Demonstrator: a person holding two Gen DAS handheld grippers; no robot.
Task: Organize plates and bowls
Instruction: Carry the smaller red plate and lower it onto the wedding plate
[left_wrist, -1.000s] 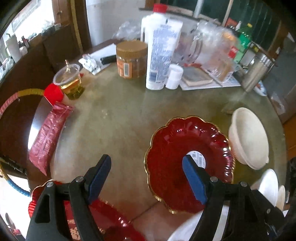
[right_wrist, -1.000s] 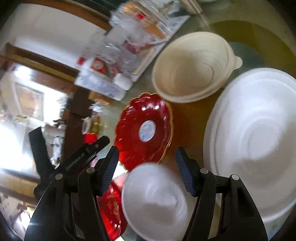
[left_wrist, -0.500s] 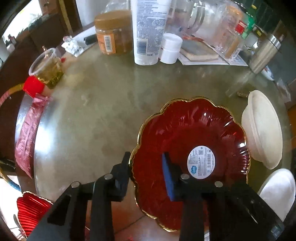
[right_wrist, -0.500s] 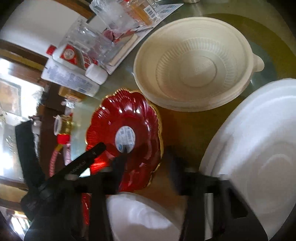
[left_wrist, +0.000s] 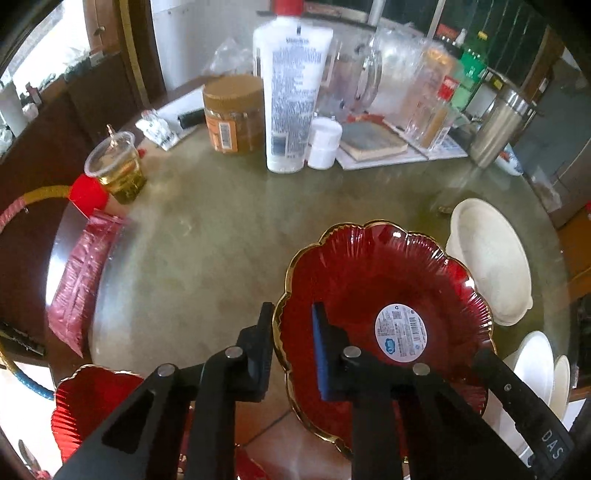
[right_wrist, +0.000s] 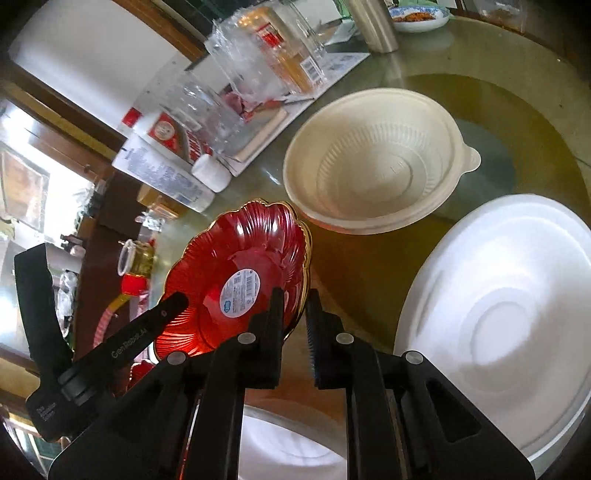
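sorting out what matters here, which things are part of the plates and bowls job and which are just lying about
Part of the job:
- red plate, gripped at its rim by the left gripper and right gripper
- cream bowl
- white plate
- second red plate

Lying about:
- white lotion bottle
- brown jar
- plastic cup
- steel tumbler
- red packet

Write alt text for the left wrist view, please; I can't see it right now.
The left gripper has just closed on the gold-trimmed rim of a red scalloped plate with a round sticker at its centre. A cream bowl sits right of it on the round table; bottles and jars crowd the far edge.
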